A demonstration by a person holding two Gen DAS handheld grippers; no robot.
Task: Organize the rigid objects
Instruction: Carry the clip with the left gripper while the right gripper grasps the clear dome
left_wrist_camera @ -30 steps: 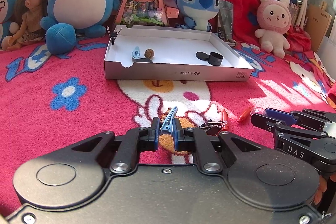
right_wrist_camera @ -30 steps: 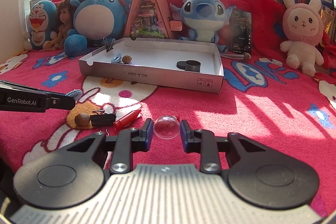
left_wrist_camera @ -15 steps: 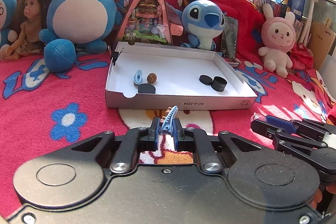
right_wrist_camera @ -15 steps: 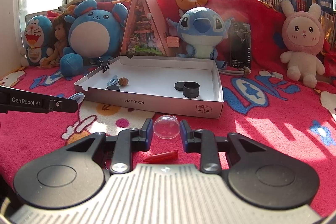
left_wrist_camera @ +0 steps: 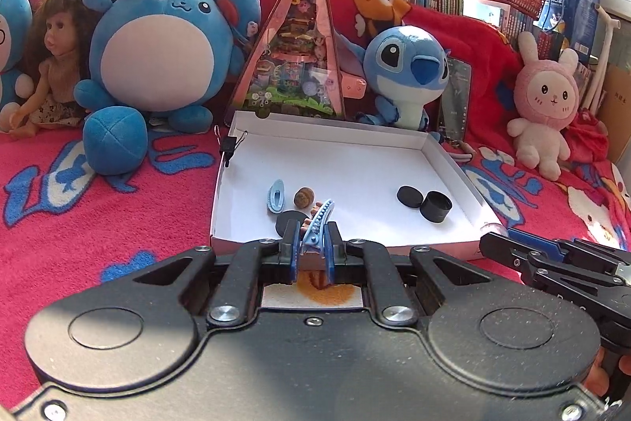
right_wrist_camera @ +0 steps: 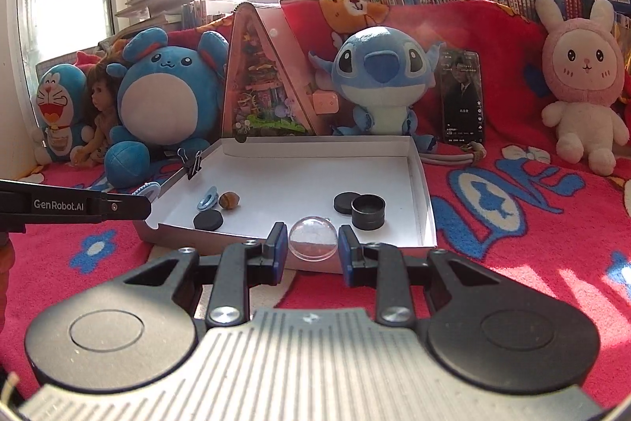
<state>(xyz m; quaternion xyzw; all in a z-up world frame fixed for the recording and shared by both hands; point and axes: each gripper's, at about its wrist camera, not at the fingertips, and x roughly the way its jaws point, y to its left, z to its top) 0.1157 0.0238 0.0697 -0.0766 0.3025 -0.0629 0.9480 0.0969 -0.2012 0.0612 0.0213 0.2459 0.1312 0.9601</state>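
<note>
My left gripper (left_wrist_camera: 311, 247) is shut on a blue toothed hair clip (left_wrist_camera: 318, 223), held just over the near wall of the shallow white box (left_wrist_camera: 355, 145). My right gripper (right_wrist_camera: 311, 249) is shut on a clear plastic dome (right_wrist_camera: 313, 241), held at the box's near wall (right_wrist_camera: 414, 160). Inside the box lie a light blue clip (left_wrist_camera: 276, 196), a brown nut (left_wrist_camera: 303, 198), a black disc (right_wrist_camera: 208, 221), a second black disc (left_wrist_camera: 409, 196) and a black ring-shaped cup (left_wrist_camera: 435, 206).
The box sits on a red patterned blanket (left_wrist_camera: 98, 216). Plush toys, a doll (left_wrist_camera: 55, 66) and a triangular diorama case (left_wrist_camera: 299, 66) line the back. A black binder clip (left_wrist_camera: 228, 145) grips the box's left wall. The right gripper's fingers (left_wrist_camera: 552, 259) show at the right.
Both grippers rose from the blanket and moved forward to the box's near wall, carrying the hair clip and the clear dome. The red item and binder clip on the blanket dropped out of view.
</note>
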